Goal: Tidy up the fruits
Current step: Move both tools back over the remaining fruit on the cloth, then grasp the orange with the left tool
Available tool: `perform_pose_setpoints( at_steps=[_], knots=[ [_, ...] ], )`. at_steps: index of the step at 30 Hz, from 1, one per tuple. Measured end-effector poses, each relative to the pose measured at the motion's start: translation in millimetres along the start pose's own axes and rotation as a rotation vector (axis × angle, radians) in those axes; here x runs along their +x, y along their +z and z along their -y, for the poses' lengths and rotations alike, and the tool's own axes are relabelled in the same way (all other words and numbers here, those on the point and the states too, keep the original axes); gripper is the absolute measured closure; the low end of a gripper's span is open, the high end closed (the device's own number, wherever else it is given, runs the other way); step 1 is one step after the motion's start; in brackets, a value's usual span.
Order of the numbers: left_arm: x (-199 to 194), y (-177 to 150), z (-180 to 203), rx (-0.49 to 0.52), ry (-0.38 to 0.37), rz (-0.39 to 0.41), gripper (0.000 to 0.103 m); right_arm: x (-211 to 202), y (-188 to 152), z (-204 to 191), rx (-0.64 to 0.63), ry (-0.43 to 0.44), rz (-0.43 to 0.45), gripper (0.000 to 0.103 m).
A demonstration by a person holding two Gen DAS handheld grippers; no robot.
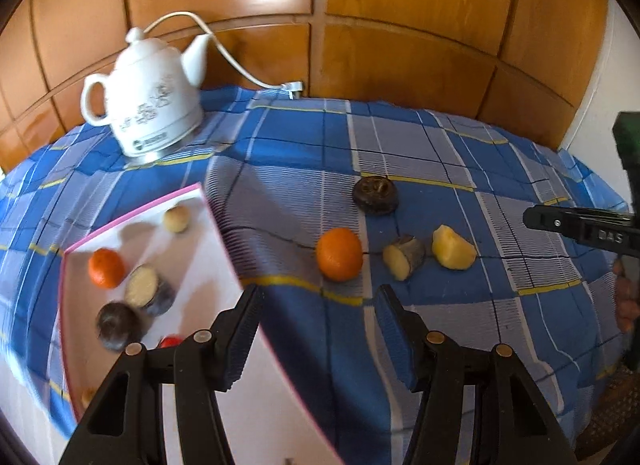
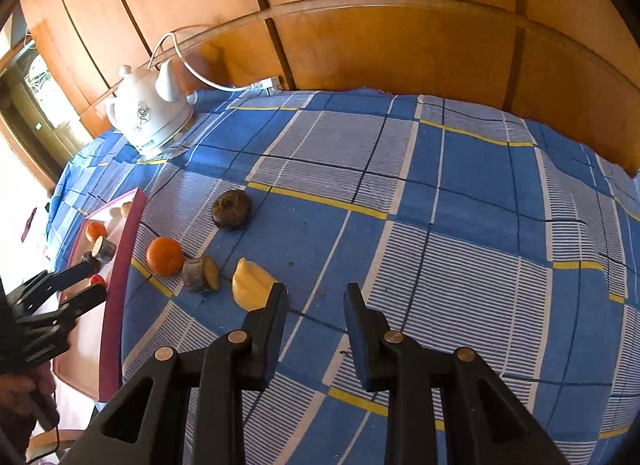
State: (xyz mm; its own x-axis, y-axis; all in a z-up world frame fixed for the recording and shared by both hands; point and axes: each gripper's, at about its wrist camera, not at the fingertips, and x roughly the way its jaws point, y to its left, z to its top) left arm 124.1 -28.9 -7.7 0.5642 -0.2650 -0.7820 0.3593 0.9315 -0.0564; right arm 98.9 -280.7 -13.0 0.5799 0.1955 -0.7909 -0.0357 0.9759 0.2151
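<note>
On the blue checked cloth lie an orange, a cut brown piece with a pale face, a yellow fruit piece and a dark round fruit. A white tray with a pink rim at the left holds a small orange, a cut dark piece, a dark round fruit and a pale ball. My left gripper is open and empty, above the tray's right edge, short of the orange. My right gripper is open and empty, just right of the yellow piece.
A white electric kettle with its cord stands at the back left. Wooden panels close the back. The right gripper shows at the right edge of the left wrist view. The cloth drops off at the right.
</note>
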Motion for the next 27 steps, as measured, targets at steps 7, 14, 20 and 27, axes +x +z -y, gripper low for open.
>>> perform_pose_setpoints(
  at_steps=[7, 14, 20, 27],
  knots=[
    [37, 21, 8, -0.013, -0.018, -0.063, 0.044, 0, 1, -3, 0.01, 0.03, -0.002, 0.074],
    [71, 33, 4, -0.051, -0.012, -0.129, 0.045, -3, 3, -4, 0.009, 0.04, 0.008, 0.074],
    [83, 31, 2, -0.085, -0.048, -0.148, 0.067, -4, 3, -3, 0.012, 0.023, 0.013, 0.074],
    [36, 12, 24, -0.021, -0.105, -0.046, 0.067, -3, 3, -2, 0.012, -0.002, 0.013, 0.074]
  ],
)
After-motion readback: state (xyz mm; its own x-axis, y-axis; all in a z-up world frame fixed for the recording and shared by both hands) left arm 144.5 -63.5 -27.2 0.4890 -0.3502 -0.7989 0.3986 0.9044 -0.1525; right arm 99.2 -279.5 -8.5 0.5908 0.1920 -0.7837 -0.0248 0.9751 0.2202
